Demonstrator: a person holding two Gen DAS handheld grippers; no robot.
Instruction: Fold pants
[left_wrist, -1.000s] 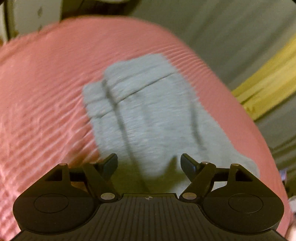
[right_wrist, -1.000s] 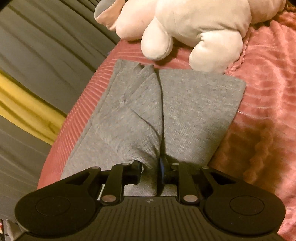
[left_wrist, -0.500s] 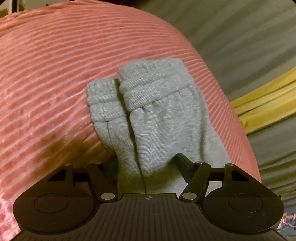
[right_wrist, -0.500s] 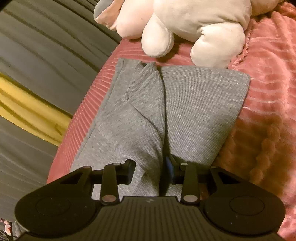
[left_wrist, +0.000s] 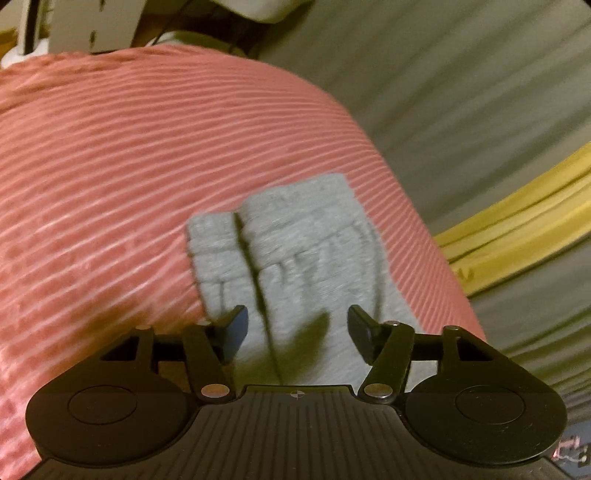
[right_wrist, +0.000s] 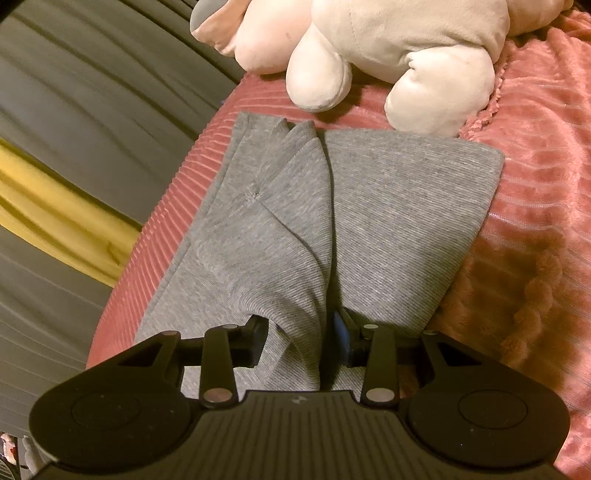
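Since the grey pants (right_wrist: 369, 221) are laid lengthwise along the edge of the pink ribbed blanket (left_wrist: 147, 166), each end can be reached by one gripper, prob so both ends get worked at once. A raised ridge of fabric is straddled by the right gripper (right_wrist: 299, 339); its jaws are opening w/ the fold between them, and the pads look to be just easing off the cloth, so no real clamp is seen. The left gripper (left_wrist: 295, 328) is held above the cuff end, jaws apart and widening, nothing pinched.

Only in the right view are the waist end, the overlapped layers and the plush toy (right_wrist: 388, 55) just beyond them shown. Only in the left view are the two ribbed cuffs (left_wrist: 277, 229) seen side by side, tho blurred.
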